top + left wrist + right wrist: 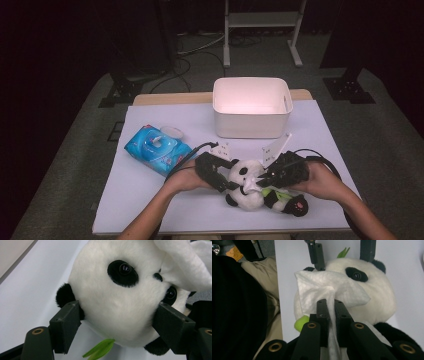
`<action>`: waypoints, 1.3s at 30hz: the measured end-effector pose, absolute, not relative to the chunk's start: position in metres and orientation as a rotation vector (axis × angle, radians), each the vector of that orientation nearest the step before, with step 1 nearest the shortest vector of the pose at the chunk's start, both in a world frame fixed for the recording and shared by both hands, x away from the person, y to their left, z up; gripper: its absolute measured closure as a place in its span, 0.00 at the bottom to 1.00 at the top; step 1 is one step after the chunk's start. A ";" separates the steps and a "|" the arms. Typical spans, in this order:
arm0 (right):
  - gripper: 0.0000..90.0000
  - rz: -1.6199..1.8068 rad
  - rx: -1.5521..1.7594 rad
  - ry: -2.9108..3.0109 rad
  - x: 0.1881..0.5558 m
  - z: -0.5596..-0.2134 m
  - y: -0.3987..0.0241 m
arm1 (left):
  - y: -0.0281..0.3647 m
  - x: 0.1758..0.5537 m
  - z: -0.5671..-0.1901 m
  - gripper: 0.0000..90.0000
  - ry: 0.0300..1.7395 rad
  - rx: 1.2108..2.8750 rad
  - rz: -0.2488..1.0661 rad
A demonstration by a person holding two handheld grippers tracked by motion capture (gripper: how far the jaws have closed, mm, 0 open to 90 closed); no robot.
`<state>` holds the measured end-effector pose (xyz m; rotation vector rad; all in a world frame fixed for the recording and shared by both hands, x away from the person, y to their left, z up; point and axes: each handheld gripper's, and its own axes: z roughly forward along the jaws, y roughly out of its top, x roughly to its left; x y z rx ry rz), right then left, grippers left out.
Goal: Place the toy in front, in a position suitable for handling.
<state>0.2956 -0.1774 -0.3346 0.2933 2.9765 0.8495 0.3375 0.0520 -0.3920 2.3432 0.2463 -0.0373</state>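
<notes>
Low in the frame's centre, the left gripper (226,176) clamps the plush panda (250,187) by its head, while the right gripper (265,176) pinches a white wipe (329,290) against its face.

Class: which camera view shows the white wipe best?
The right gripper view: the wipe is pinched in the right gripper and draped over the panda's face. The left gripper view catches one corner; the high view shows a small white patch.
</notes>
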 end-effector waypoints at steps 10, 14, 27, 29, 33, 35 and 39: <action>0.93 0.858 0.351 2.972 0.304 -0.340 -0.192 | 0.049 0.334 -0.392 0.24 0.208 2.338 -0.051; 0.93 0.858 0.369 2.970 0.306 -0.342 -0.197 | 0.050 0.333 -0.392 0.25 0.196 2.343 -0.057; 0.94 0.893 0.401 2.956 0.311 -0.345 -0.203 | 0.049 0.333 -0.396 0.28 0.195 2.350 -0.031; 0.93 0.885 0.375 2.940 0.309 -0.344 -0.201 | 0.049 0.335 -0.397 0.29 0.207 2.349 -0.034; 0.93 0.924 0.367 2.927 0.308 -0.343 -0.199 | 0.048 0.336 -0.396 0.30 0.211 2.356 -0.031; 0.93 0.938 0.368 2.928 0.308 -0.343 -0.199 | 0.048 0.337 -0.396 0.30 0.210 2.360 -0.032; 0.94 0.952 0.355 2.916 0.306 -0.343 -0.196 | 0.047 0.339 -0.396 0.30 0.220 2.350 -0.042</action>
